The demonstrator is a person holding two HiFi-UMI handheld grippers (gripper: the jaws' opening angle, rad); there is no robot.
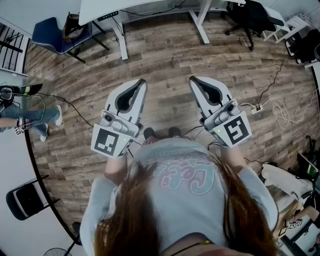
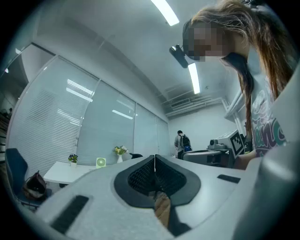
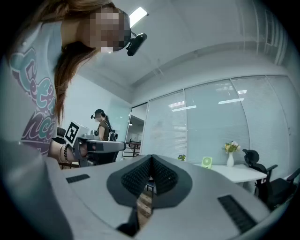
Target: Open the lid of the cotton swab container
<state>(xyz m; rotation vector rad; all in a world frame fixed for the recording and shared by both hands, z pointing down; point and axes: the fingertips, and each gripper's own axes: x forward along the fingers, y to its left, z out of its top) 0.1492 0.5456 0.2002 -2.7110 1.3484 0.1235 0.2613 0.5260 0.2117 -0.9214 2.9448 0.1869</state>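
Two white-and-black hand-held grippers being held side by side above a brown wood-plank floor (image 1: 165,55), left hand-held gripper (image 1: 141,83) and right hand-held gripper (image 1: 194,80) each pressing its jaws together on nothing, one white table (image 1: 100,10) standing beyond, cotton swab container showing in no view

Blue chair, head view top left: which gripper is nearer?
Left. The left gripper hangs down and to the right of the blue chair. The right gripper is farther right still, beyond the left one. Neither touches it.
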